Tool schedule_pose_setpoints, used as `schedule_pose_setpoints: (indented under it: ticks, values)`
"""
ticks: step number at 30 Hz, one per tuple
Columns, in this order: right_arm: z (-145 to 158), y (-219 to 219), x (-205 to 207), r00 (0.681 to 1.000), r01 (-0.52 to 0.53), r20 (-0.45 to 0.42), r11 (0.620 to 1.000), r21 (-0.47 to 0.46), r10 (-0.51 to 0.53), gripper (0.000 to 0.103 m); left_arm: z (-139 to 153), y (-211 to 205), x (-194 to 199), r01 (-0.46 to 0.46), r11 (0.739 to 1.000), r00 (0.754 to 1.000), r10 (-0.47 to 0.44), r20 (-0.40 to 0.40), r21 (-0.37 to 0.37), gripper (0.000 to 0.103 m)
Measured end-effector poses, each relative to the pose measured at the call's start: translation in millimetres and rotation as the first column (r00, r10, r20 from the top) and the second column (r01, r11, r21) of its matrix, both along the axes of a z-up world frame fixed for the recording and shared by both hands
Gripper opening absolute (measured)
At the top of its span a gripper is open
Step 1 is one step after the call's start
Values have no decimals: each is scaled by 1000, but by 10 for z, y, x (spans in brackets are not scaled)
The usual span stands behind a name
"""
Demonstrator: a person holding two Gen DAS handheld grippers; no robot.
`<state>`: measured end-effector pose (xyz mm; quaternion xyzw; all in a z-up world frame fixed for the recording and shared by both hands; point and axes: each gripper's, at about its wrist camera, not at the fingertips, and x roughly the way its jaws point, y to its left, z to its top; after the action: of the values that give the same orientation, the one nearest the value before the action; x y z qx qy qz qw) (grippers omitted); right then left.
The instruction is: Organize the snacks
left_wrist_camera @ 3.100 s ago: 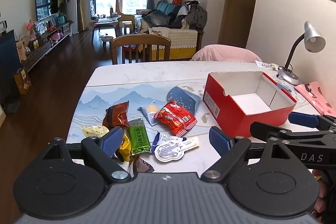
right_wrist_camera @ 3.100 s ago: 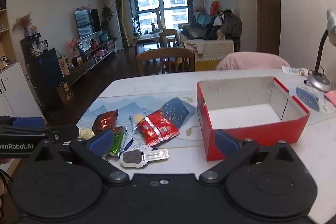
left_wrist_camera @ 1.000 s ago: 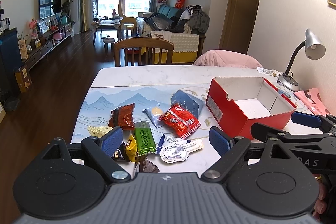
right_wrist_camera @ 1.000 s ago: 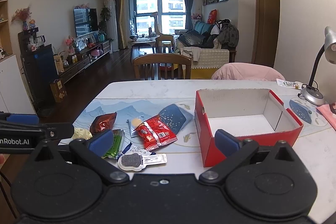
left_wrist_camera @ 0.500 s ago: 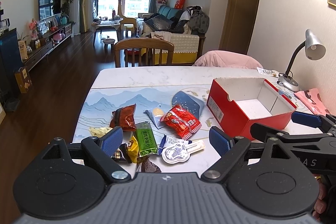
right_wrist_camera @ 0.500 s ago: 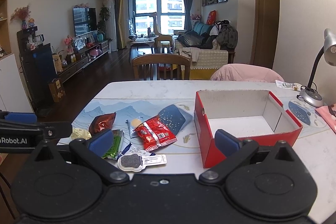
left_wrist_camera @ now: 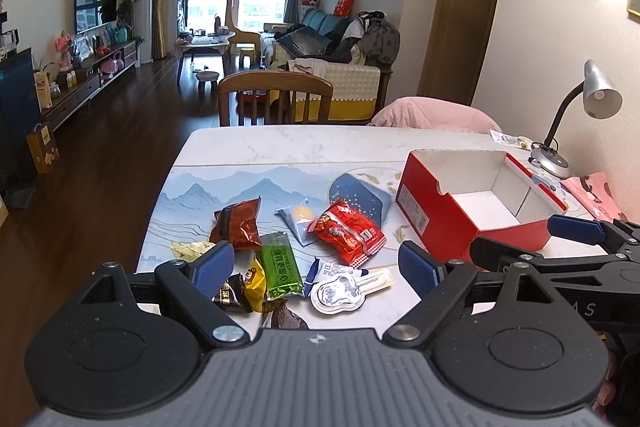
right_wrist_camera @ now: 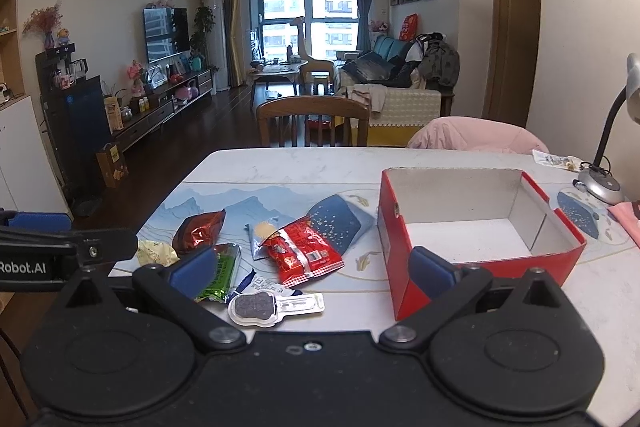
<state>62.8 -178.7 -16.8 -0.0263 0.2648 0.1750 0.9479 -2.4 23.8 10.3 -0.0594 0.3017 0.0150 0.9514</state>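
Note:
Several snack packets lie on the table mat: a red packet [left_wrist_camera: 347,231] [right_wrist_camera: 304,250], a green bar [left_wrist_camera: 280,265] [right_wrist_camera: 218,271], a brown-red packet [left_wrist_camera: 238,223] [right_wrist_camera: 199,231], a white blister pack [left_wrist_camera: 347,289] [right_wrist_camera: 274,305], and a small silver-blue packet [left_wrist_camera: 298,218]. An empty red box [left_wrist_camera: 476,201] [right_wrist_camera: 476,223] stands open to their right. My left gripper [left_wrist_camera: 316,269] is open and empty, held above the near packets. My right gripper [right_wrist_camera: 312,273] is open and empty, between the packets and the box; it also shows in the left wrist view [left_wrist_camera: 560,239].
A desk lamp [left_wrist_camera: 576,115] and a pink pouch [left_wrist_camera: 596,193] are at the table's right side. A wooden chair [left_wrist_camera: 276,99] and a pink cushion [left_wrist_camera: 436,113] stand behind the far edge. The table's left edge drops to a dark floor.
Both grippers have drawn back and risen slightly, so the packets and box sit a little farther off. Nothing on the table has moved.

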Motion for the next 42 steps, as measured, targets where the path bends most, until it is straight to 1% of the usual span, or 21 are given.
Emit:
schedule_pose_setpoints:
  ticks: [3, 6, 12, 14, 17, 21, 24, 28, 30, 32, 34, 35, 37, 40, 42]
  values:
    - [-39, 63, 41, 1000, -22, -6, 1000, 7, 22, 102, -54, 40, 30, -13, 1000, 1000, 13, -8, 2, 90]
    - [-117, 63, 133, 998, -43, -44, 999, 29, 45, 102, -121, 133, 59, -51, 999, 998, 51, -28, -7, 90]
    - [-337, 61, 351, 989, -64, -133, 997, 34, 68, 102, -335, 350, 141, -120, 992, 986, 115, -123, -29, 90]
    - [-443, 111, 387, 982, -113, -147, 993, 16, 114, 100, -401, 399, 149, -130, 991, 981, 123, -153, -38, 90]
    - [-601, 189, 433, 968, -197, -169, 980, -36, 188, 98, -484, 434, 186, -137, 989, 973, 125, -192, -48, 90]
    - [-763, 333, 509, 940, -318, -172, 940, -121, 296, 94, -592, 429, 263, -141, 988, 964, 124, -237, -58, 90]
    - [-860, 421, 591, 924, -373, -165, 910, -180, 346, 93, -656, 418, 328, -149, 987, 959, 128, -254, -65, 90]
    - [-989, 537, 736, 897, -437, -181, 871, -225, 404, 92, -751, 410, 410, -162, 984, 948, 134, -288, -75, 90]
    - [-1072, 623, 803, 874, -485, -184, 838, -249, 451, 92, -807, 421, 450, -174, 982, 940, 142, -309, -79, 90]
    - [-1178, 738, 835, 847, -532, -190, 793, -297, 497, 92, -867, 431, 492, -186, 979, 932, 150, -329, -81, 90]
    - [-1299, 836, 867, 828, -561, -200, 755, -340, 525, 85, -932, 434, 532, -194, 978, 926, 155, -344, -81, 90]
    - [-1346, 880, 880, 820, -572, -208, 742, -350, 533, 84, -963, 428, 554, -193, 978, 925, 155, -347, -79, 90]
    - [-1424, 945, 895, 808, -587, -217, 723, -363, 547, 82, -1033, 410, 593, -191, 979, 922, 155, -354, -68, 90]
    - [-1496, 1004, 958, 800, -598, -222, 713, -366, 558, 80, -1135, 383, 671, -184, 981, 919, 148, -365, -64, 90]
    - [-1519, 1035, 991, 789, -613, -229, 704, -359, 571, 79, -1209, 363, 725, -173, 982, 917, 136, -374, -69, 90]
